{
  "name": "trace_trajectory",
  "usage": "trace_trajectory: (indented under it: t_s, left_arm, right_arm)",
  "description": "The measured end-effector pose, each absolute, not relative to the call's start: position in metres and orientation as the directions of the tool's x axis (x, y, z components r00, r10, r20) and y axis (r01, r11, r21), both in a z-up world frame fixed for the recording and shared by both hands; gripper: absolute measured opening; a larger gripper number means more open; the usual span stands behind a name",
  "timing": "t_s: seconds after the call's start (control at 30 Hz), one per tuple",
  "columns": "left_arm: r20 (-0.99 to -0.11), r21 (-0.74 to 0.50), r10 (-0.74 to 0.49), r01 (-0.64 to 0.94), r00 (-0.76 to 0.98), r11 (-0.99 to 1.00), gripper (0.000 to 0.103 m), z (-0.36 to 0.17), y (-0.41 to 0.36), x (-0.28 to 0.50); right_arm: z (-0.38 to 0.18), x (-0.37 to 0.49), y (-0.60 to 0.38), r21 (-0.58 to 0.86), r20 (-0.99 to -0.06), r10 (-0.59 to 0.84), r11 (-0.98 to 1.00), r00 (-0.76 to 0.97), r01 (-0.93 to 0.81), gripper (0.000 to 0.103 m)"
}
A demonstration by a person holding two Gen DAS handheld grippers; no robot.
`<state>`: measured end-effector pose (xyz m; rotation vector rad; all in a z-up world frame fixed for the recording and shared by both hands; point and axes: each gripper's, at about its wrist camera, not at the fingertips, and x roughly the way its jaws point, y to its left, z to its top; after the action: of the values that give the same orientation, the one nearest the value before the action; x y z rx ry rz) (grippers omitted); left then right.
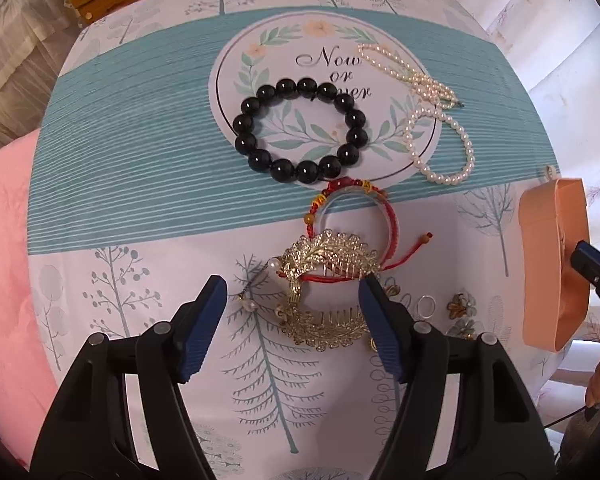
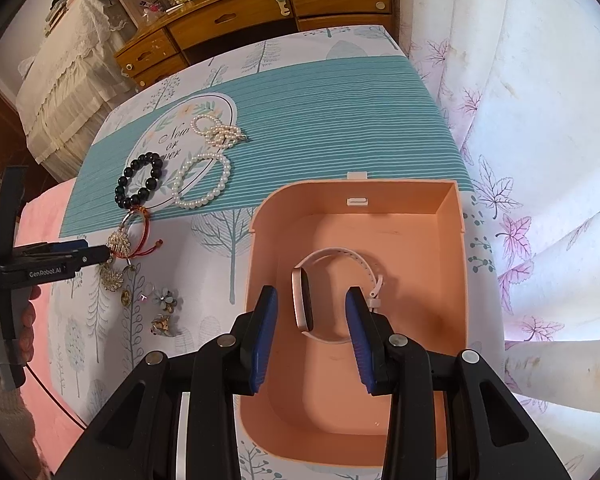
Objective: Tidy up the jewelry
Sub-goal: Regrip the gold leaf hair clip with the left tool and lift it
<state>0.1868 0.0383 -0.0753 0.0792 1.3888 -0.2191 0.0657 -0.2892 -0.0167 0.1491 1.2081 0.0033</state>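
Down on the tree-printed tablecloth (image 1: 140, 208), the left gripper (image 1: 293, 294) points almost straight at the jewelry with its blue pads spread wide; a gold filigree hair comb (image 1: 332, 258) and a second gold comb (image 1: 328, 330) lie on the cloth between and just beyond the fingertips, and neither pad presses on them. A red cord bracelet (image 1: 354, 216) sits on the far side of the upper comb, touching it, and beyond that lies the black bead bracelet (image 1: 300, 130) on the round printed emblem. Right of the black beads rest a pearl bracelet (image 1: 440, 144) and a bunched pearl strand (image 1: 416, 76). Near the combs, to the right, are a small silver ring (image 1: 426, 306) and flower-shaped earrings (image 1: 462, 304). The peach jewelry box (image 2: 456, 240) stands open to the right of the combs, well apart from the beads. Inside it lies a watch with a white strap (image 2: 304, 304). The right gripper (image 2: 312, 326) hangs over the box with its pads partly apart on either side of the watch; whether they touch it cannot be told. A person's hand (image 2: 28, 316) holds the left tool's handle.
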Motion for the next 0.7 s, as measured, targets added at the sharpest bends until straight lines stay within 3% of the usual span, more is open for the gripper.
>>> trace_trajectory:
  t_s: [0.07,0.37,0.5,0.57,0.7]
  left_arm:
    - [-0.983,-0.081,-0.112,0.198,0.148,0.977,0.051,-0.078,0.04,0.188]
    - [-0.991,-0.064,-0.088,0.213,0.105,0.975,0.027,-0.088,0.036,0.196]
    - [-0.994,-0.041,-0.063,0.223,0.094,0.974,0.022,-0.091,0.033,0.198]
    - [-0.995,-0.026,-0.047,0.218,0.091,0.976,0.014,-0.093,0.032,0.2]
    - [-0.996,-0.013,-0.033,0.218,0.087,0.976,0.013,-0.096,0.033,0.202]
  right_arm:
    - [-0.017,0.065,-0.29,0.117,-0.93,0.081,0.99,0.358,0.08,0.036]
    - [-0.015,0.063,-0.291,0.127,-0.926,0.086,0.988,0.368,0.088,0.036]
    - [-0.015,0.061,-0.293,0.131,-0.926,0.087,0.987,0.369,0.096,0.036]
    - [-0.016,0.061,-0.294,0.132,-0.926,0.087,0.986,0.368,0.098,0.036]
    - [-0.016,0.061,-0.295,0.133,-0.926,0.088,0.986,0.367,0.1,0.036]
